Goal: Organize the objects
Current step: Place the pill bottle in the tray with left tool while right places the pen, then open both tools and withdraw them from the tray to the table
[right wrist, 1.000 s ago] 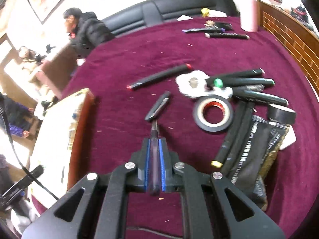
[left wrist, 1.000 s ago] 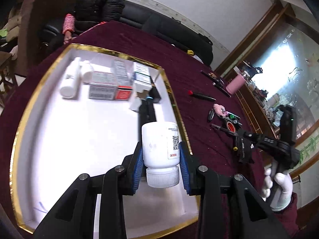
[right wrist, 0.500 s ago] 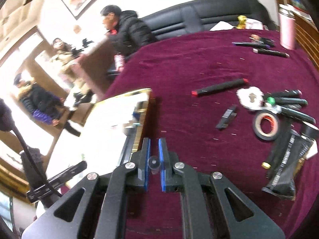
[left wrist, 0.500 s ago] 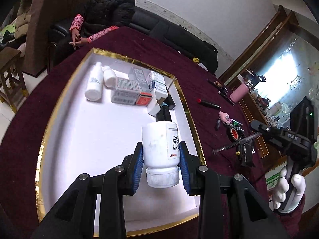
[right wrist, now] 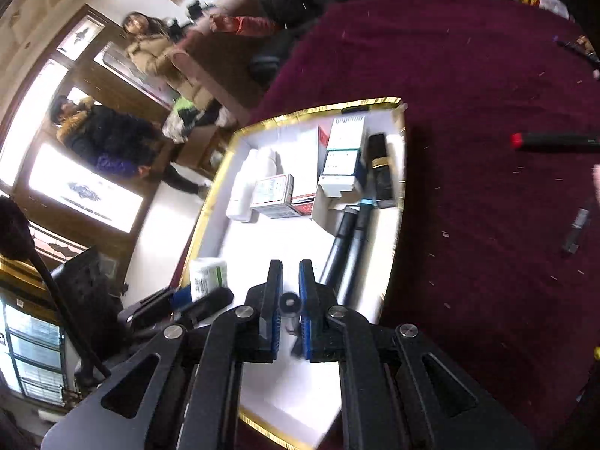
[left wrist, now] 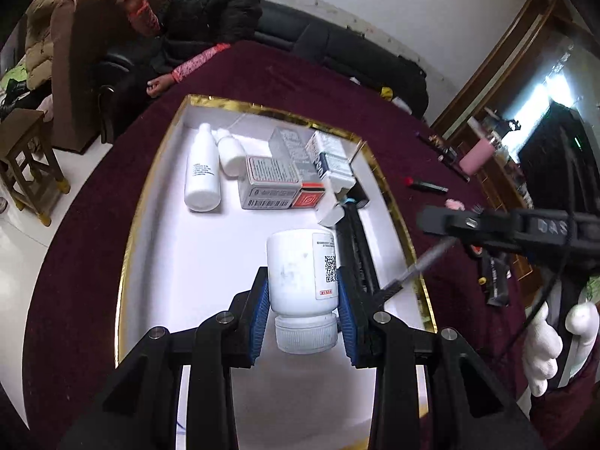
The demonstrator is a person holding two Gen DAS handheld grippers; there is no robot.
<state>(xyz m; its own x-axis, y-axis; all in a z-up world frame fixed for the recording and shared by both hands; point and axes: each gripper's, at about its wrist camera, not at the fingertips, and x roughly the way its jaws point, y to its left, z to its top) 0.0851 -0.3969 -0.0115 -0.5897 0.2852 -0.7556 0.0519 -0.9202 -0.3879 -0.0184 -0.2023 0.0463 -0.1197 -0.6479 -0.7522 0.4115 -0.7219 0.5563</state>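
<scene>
My left gripper (left wrist: 303,313) is shut on a white pill bottle (left wrist: 300,279), cap toward the camera, held above the white gold-rimmed tray (left wrist: 157,195). My right gripper (right wrist: 289,307) is shut on a thin dark pen (right wrist: 288,305), seen end-on, over the tray's near part (right wrist: 393,262). In the left wrist view the right gripper (left wrist: 442,225) reaches in from the right, its pen (left wrist: 420,268) slanting down over the tray's right rim. The tray holds two white bottles (left wrist: 202,167), several medicine boxes (left wrist: 277,183) and dark pens (right wrist: 347,240).
The tray lies on a dark red tablecloth (right wrist: 487,112). A red-capped marker (right wrist: 551,140) and a small dark clip (right wrist: 575,230) lie on the cloth right of the tray. People sit and stand beyond the table's far edge (left wrist: 210,18).
My right gripper lifted the pen off the cloth and carried it left, over the tray. My left gripper kept hold of the bottle and rose a little above the tray.
</scene>
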